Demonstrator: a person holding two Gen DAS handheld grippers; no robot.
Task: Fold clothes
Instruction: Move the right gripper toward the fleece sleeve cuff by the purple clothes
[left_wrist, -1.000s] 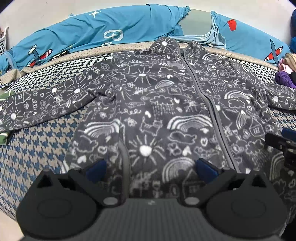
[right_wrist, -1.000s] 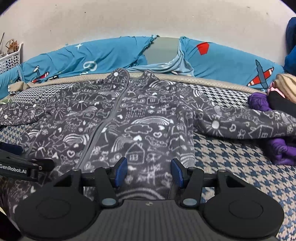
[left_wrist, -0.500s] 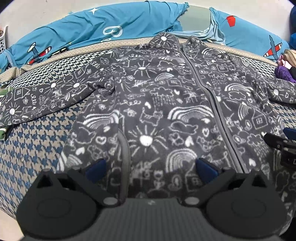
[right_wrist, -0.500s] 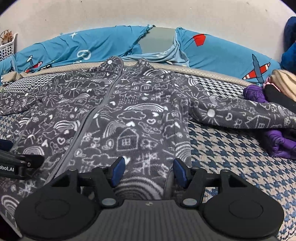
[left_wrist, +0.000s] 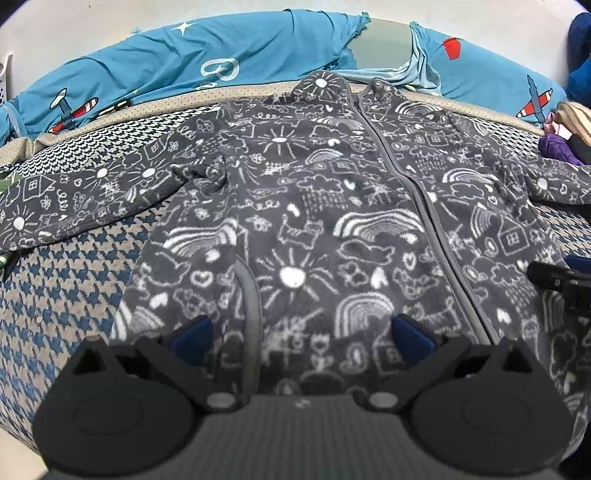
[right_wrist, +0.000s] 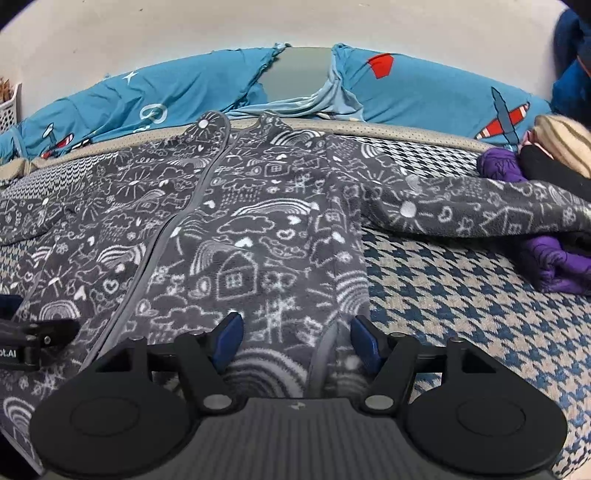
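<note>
Grey fleece jacket (left_wrist: 332, 229) with white doodle print lies spread flat, front up, zipper (left_wrist: 417, 192) closed, on a bed with a blue and beige houndstooth cover (left_wrist: 66, 280). Collar points toward the far wall, hem toward the cameras. Both sleeves are spread out to the sides.

Left gripper (left_wrist: 301, 334) sits low over the hem on the jacket's left half, jaws wide apart, nothing between the blue pads (left_wrist: 194, 334) but flat fabric under them. A grey pocket edge (left_wrist: 249, 295) runs between the fingers. Right gripper (right_wrist: 295, 339) is over the hem near the jacket's right side edge, jaws also apart, not pinching anything; gap narrower than the left one's. Each gripper shows at the edge of the other's view.

Around: blue airplane-print quilt (right_wrist: 424, 88) bunched along the wall behind the collar, light blue cloth (right_wrist: 321, 103) in its middle. At the right, a purple garment (right_wrist: 554, 262) lies partly under the right sleeve (right_wrist: 480, 210), with a black item (right_wrist: 546, 166) and a beige striped item (right_wrist: 565, 136) behind it. White basket (right_wrist: 9, 107) at far left against the wall. Green fabric bit (left_wrist: 7, 184) by the left sleeve (left_wrist: 74, 195) end.
</note>
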